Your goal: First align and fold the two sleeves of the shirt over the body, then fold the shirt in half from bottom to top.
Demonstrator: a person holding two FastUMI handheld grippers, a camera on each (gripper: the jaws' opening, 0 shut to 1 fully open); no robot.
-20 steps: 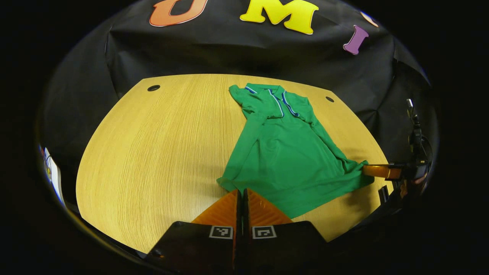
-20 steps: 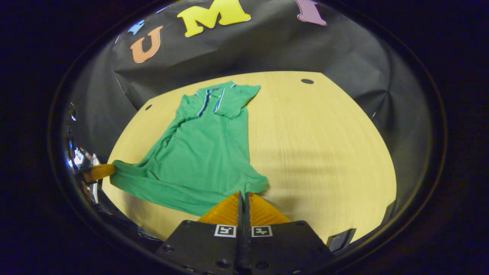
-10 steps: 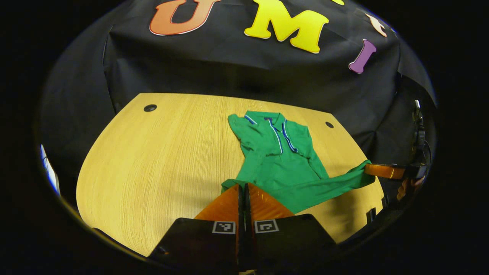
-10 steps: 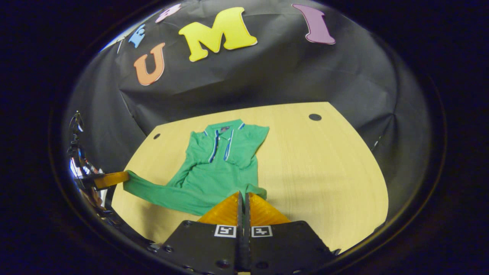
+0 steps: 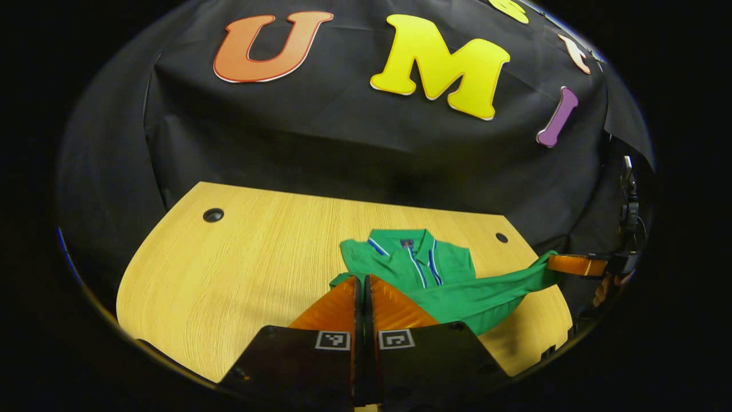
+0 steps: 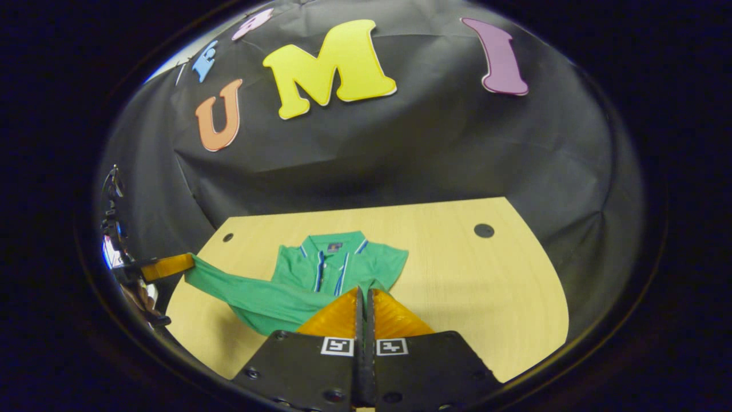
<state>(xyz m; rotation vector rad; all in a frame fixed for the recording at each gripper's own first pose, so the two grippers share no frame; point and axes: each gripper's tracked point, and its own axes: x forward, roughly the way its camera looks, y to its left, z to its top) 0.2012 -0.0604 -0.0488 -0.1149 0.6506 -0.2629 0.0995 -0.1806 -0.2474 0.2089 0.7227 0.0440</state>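
My left gripper [image 5: 361,280] is clenched on one hem corner of the green shirt [image 5: 426,269]; my right gripper [image 6: 362,293] pinches the other. Both hold the hem raised over the wooden bench [image 5: 240,269], the collar lying near its far edge.

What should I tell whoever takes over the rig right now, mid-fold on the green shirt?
Left gripper: shut on the shirt, at one hem corner.
Right gripper: shut on the other hem corner.
Shirt: collar end lies flat on the table; both sleeves look folded over the body. The hem is lifted off the table and stretched between the two grippers, partway toward the collar.
Done: the sleeve folds, it seems.
Left: carry the hem up to the collar, lay it down squarely, then open both grippers and draw back.
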